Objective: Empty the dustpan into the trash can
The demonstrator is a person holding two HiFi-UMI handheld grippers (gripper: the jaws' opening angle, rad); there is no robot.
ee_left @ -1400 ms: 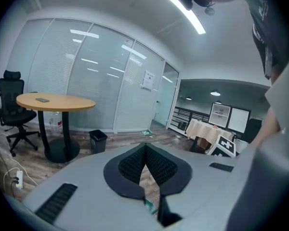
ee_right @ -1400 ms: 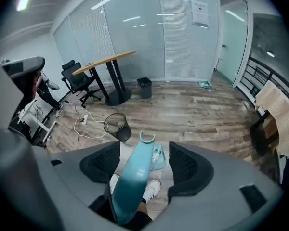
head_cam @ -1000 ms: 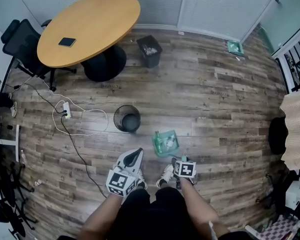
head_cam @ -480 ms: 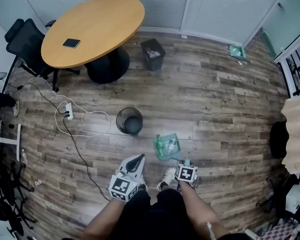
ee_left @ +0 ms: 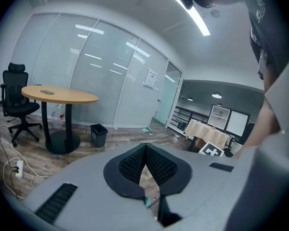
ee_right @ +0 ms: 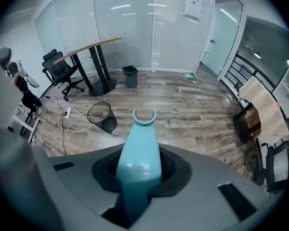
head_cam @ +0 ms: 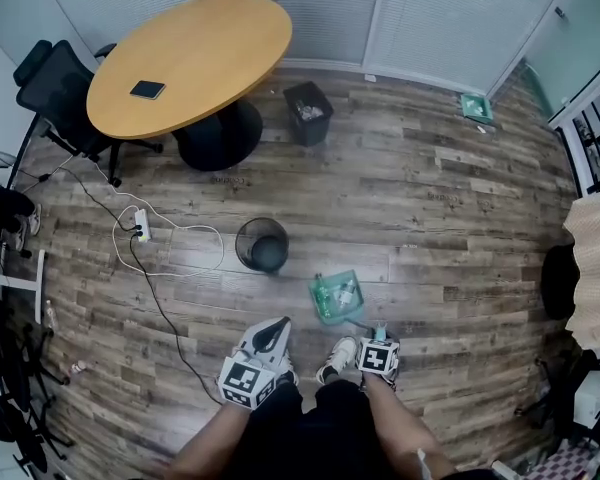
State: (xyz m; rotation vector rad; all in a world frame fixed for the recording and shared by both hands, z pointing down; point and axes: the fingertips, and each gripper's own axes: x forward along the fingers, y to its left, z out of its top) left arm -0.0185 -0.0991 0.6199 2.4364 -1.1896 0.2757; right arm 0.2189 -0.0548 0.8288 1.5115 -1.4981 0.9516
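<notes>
- The teal plastic dustpan (head_cam: 335,296) lies on the grey-brown wood-plank floor (head_cam: 450,208), just ahead of the person's feet. Its scoop holds a few small pale and green pieces of litter, too small to name.
- Its smooth, tapering handle (ee_right: 138,158) ends in an open hook and runs up between the fingers of the right gripper (head_cam: 378,336). Those fingers have just been closing and now clamp the handle.
- The left gripper (head_cam: 274,326) hangs to the left of the dustpan, and its ribbed black fingers (ee_left: 133,163) meet at the tips with nothing between them.
- The round black wire-mesh trash can (head_cam: 261,244) stands near the dustpan, up and to its left, not touching it. Its inside is dark, so its contents cannot be told.
- A square black plastic bin (head_cam: 308,111) farther off holds crumpled pale rubbish.
- Beside that bin, a round wooden worktop (head_cam: 210,28) carries a flat dark rectangle (head_cam: 147,89).
- A paper sheet (ee_right: 192,6) hangs on the glass wall, and its print is too small to read.
</notes>
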